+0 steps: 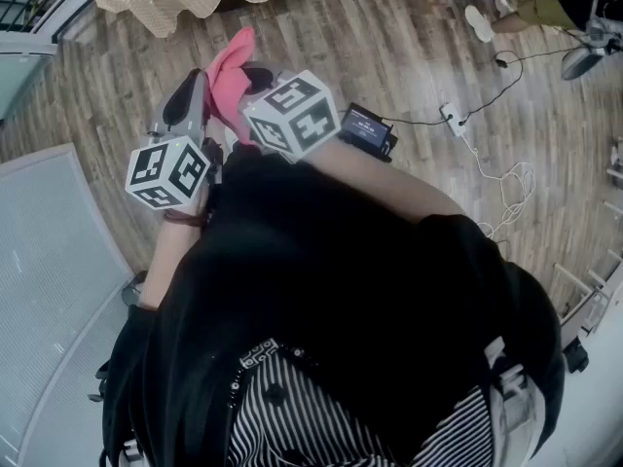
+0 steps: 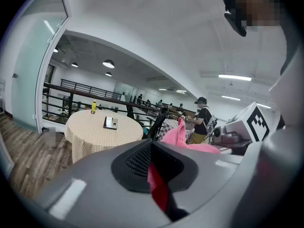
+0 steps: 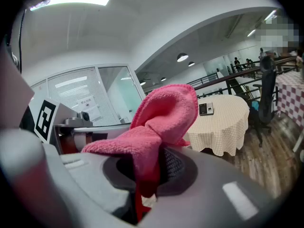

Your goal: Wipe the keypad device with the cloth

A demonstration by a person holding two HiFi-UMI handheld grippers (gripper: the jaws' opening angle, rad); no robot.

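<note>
Right tongs [image 3: 154, 163]: jaws clamped on the pink cloth [image 3: 164, 110], which stands bunched above the tips, in my judgement carried ready for wiping. Left tongs [image 2: 152, 148]: jaws drawn together just beside the cloth. Only a red strip shows in their seam, and I cannot tell whether it is cloth or lining.

The keypad device [image 3: 206, 109] lies well ahead of both tips, flat and face up on the round table [image 3: 228, 127], untouched. Its screen and keys sit side by side, so its long axis appears to run across my line of approach. It is too small to confirm.
</note>
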